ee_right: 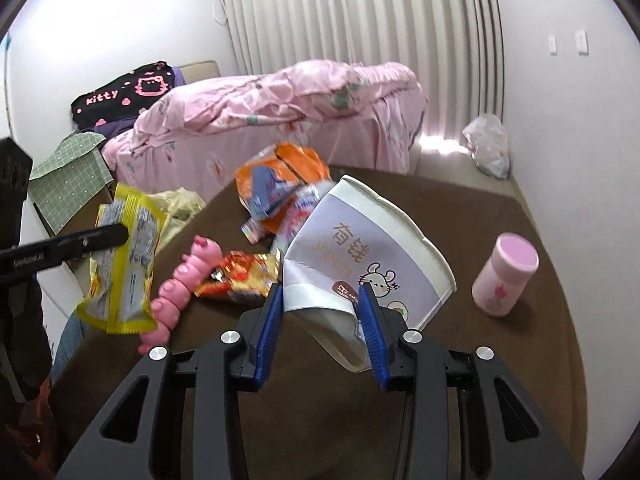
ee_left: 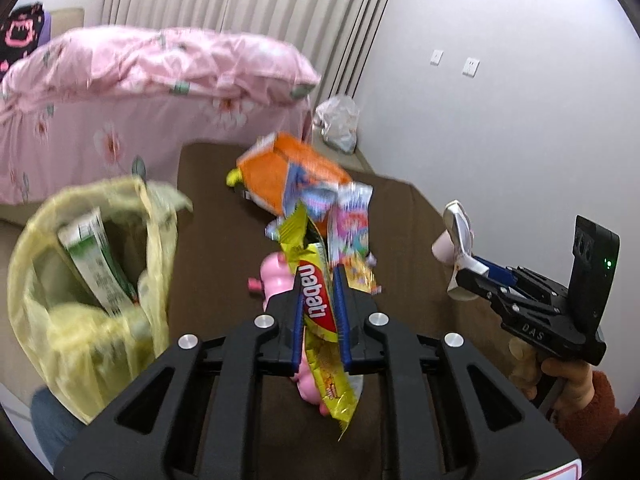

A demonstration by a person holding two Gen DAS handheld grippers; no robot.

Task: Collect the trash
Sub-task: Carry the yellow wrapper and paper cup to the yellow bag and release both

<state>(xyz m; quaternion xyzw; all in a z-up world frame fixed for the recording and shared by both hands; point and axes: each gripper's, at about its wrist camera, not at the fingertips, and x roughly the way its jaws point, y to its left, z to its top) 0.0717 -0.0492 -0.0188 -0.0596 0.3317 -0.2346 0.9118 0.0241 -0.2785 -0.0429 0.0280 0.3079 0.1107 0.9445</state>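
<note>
My left gripper (ee_left: 318,280) is shut on a yellow Nabati wrapper (ee_left: 320,312) and holds it above the brown table (ee_left: 216,240); it also shows in the right wrist view (ee_right: 124,268). My right gripper (ee_right: 320,292) is shut on a crushed white and lilac paper cup (ee_right: 360,248), lifted off the table; the cup shows in the left wrist view (ee_left: 460,236). A yellow-green trash bag (ee_left: 92,280) with a green and white carton (ee_left: 98,260) inside hangs open at the table's left. An orange packet (ee_right: 280,176) and small wrappers (ee_right: 240,276) lie mid-table.
A pink caterpillar toy (ee_right: 180,280) lies by the wrappers. A pink bottle (ee_right: 506,274) stands at the right of the table. A bed with pink bedding (ee_right: 280,112) is behind. A clear plastic bag (ee_right: 488,144) sits on the floor by the wall.
</note>
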